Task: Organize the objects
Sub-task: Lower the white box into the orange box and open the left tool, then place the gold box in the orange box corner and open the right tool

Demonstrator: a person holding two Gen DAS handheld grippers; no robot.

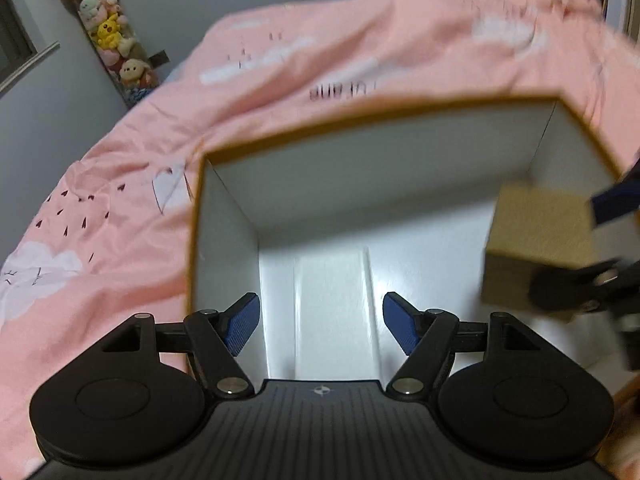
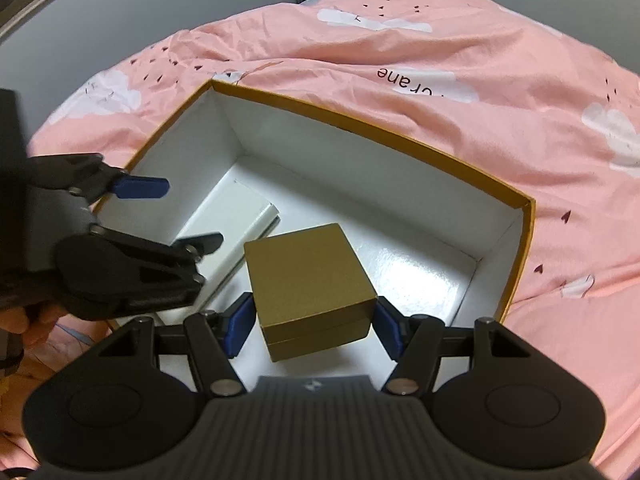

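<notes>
A large open box (image 2: 400,130) with an orange rim and white inside lies on the pink bedspread; it also shows in the left wrist view (image 1: 360,120). A flat white box (image 2: 236,220) lies on its floor, seen in the left wrist view (image 1: 332,304) too. My right gripper (image 2: 314,324) is shut on a small gold box (image 2: 308,284) and holds it inside the large box, above its floor. The gold box shows at the right of the left wrist view (image 1: 536,248). My left gripper (image 1: 320,326) is open and empty over the white box, and appears in the right wrist view (image 2: 172,216).
The pink bedspread (image 2: 480,80) with white clouds surrounds the large box. A clear tube of plush toys (image 1: 112,40) stands against the grey wall at the far left.
</notes>
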